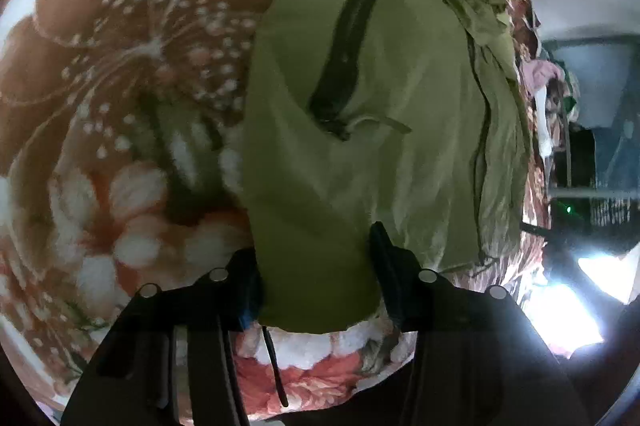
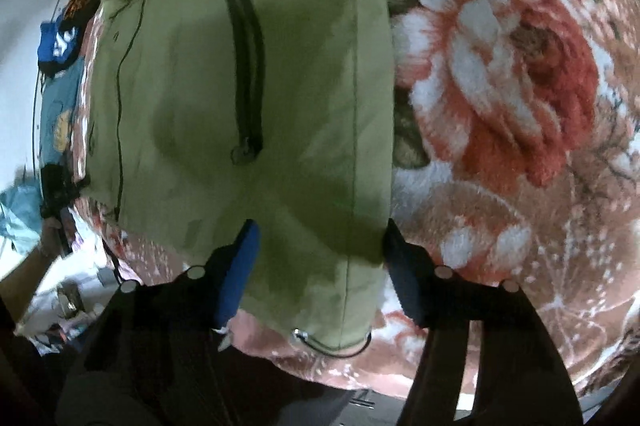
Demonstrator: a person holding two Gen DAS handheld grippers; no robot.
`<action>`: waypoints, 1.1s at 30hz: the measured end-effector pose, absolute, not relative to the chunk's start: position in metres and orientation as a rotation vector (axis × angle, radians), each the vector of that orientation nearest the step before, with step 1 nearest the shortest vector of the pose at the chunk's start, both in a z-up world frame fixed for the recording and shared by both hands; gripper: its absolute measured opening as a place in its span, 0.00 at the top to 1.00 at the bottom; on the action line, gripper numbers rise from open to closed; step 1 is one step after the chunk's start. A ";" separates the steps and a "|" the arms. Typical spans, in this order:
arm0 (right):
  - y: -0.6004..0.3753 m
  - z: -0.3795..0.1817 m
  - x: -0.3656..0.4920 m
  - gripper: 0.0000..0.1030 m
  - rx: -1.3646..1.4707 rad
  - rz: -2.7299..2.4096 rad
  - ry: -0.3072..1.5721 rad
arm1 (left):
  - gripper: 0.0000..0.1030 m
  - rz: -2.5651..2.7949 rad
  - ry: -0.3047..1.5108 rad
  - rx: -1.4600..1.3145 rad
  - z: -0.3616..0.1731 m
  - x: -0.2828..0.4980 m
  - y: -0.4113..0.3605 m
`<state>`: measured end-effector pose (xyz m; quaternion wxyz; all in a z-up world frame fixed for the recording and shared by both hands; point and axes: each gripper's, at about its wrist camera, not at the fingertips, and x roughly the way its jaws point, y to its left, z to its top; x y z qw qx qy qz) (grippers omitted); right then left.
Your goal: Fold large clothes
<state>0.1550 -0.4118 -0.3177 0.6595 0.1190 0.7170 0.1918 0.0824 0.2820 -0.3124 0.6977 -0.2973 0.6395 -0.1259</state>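
Observation:
An olive-green jacket (image 1: 360,165) lies spread on a floral blanket, its black zip pocket (image 1: 348,45) facing up. My left gripper (image 1: 314,242) points down at one bottom corner. Its jaws stand partly closed astride the fabric, which fills the gap and runs under the right finger (image 1: 386,258); no pinch shows. A black cord (image 1: 276,366) hangs from the hem. In the right wrist view the same jacket (image 2: 248,165) has a second zip pocket (image 2: 246,65). My right gripper (image 2: 320,226) straddles its hem corner, jaws apart, with a drawstring loop (image 2: 336,348) below.
The fleece blanket with red-brown flowers (image 1: 120,65) (image 2: 520,85) covers the bed around the jacket. Other clothes are heaped at the bed's far edge (image 1: 540,77), with blue garments (image 2: 60,45) beside a white wall. Bright light (image 1: 580,306) glares low on the right.

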 end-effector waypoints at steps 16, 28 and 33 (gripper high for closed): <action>-0.420 -0.345 0.148 0.85 0.432 0.497 1.663 | 0.86 -0.368 1.433 -0.708 -0.325 0.094 0.276; -0.423 -0.305 0.158 0.97 0.602 0.616 1.575 | 0.97 -0.488 1.310 -0.787 -0.269 0.108 0.269; -0.413 -0.261 0.180 0.97 0.666 0.682 1.495 | 0.97 -0.560 1.183 -0.799 -0.206 0.141 0.256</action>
